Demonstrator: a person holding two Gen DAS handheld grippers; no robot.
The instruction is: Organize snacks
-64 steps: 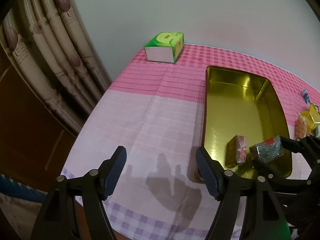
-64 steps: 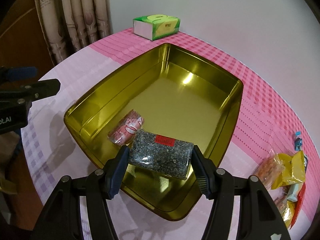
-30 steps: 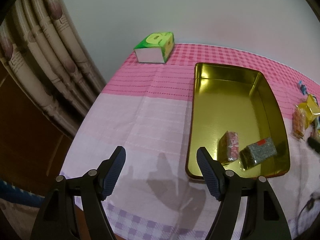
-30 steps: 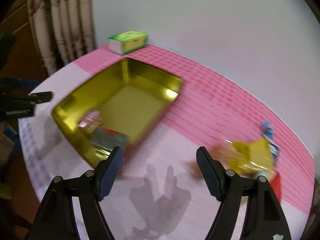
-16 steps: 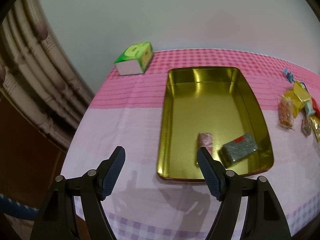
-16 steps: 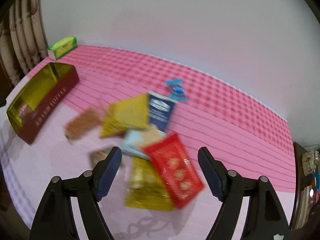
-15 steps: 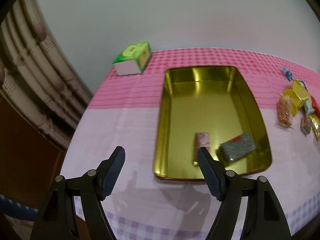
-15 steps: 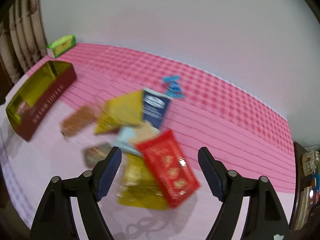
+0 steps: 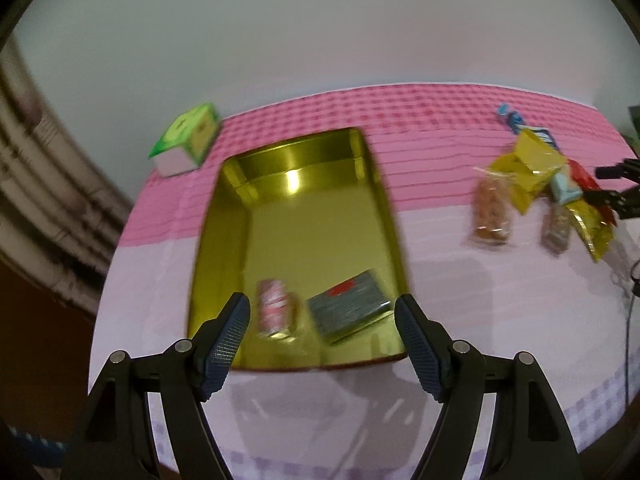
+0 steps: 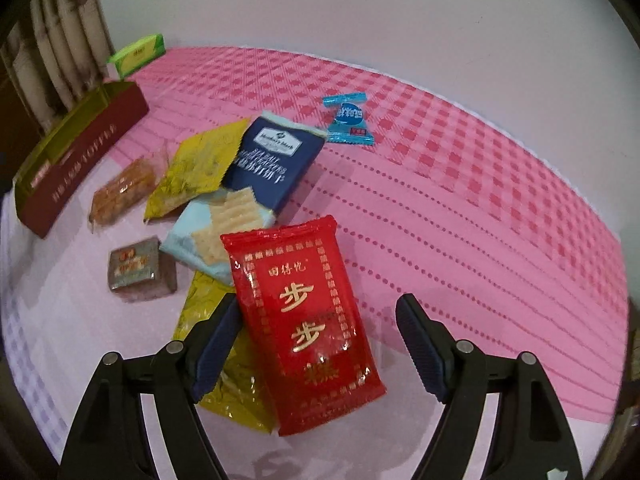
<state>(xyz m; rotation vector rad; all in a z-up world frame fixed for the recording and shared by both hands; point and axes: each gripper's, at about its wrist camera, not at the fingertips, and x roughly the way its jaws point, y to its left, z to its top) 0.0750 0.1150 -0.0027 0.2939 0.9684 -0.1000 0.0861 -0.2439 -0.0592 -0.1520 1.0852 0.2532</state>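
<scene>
A gold tin tray (image 9: 320, 208) lies on the pink tablecloth and holds a pink snack packet (image 9: 274, 312) and a grey speckled packet (image 9: 348, 308). My left gripper (image 9: 322, 344) is open and empty above the tray's near edge. My right gripper (image 10: 316, 344) is open, low over a pile of snacks, with a red packet (image 10: 304, 316) between its fingers. Around it lie a yellow packet (image 10: 200, 164), a navy cracker packet (image 10: 272, 160), a pale blue cracker packet (image 10: 220, 232), a brown square snack (image 10: 138, 266), an orange snack (image 10: 120, 192) and a blue candy (image 10: 348, 118). The tray's red side (image 10: 76, 160) shows at left.
A green tissue box (image 9: 186, 140) stands at the table's far left corner, also in the right wrist view (image 10: 136, 54). Curtains (image 9: 44, 200) hang left of the table. A white wall runs behind. The snack pile (image 9: 536, 192) lies right of the tray.
My right gripper let go of the grey packet in the tray, swung right and came down over the snack pile. My left gripper has shifted right so that the tray sits between its fingers.
</scene>
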